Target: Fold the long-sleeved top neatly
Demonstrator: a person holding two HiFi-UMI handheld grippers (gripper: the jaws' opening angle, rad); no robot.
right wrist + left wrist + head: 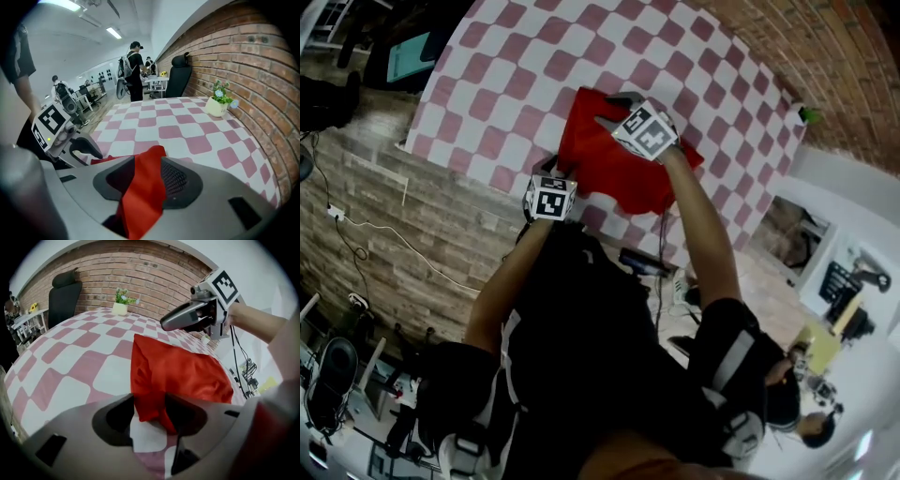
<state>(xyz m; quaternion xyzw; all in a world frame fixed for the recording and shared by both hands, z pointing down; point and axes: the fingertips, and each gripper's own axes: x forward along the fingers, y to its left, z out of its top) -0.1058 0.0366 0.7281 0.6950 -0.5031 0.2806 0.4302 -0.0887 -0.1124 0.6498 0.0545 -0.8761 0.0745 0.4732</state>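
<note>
A red long-sleeved top (619,164) lies bunched and partly folded on the red-and-white checked table (487,84). My left gripper (556,174) sits at the top's near left edge. In the left gripper view its jaws (147,411) stand wide, with a corner of the red top (183,373) lying loose between them on the table. My right gripper (610,111) is over the top's far edge. Its jaws (145,176) are shut on a strip of red cloth (140,197) that stands up between the pads, off the table. Each gripper shows in the other's view: the right gripper (165,324) and the left gripper (86,147).
A small potted plant (121,308) stands at the table's far end by the brick wall (262,70). A black office chair (180,75) is behind the table. People (136,70) stand among desks farther back. The table's near edge is by my body.
</note>
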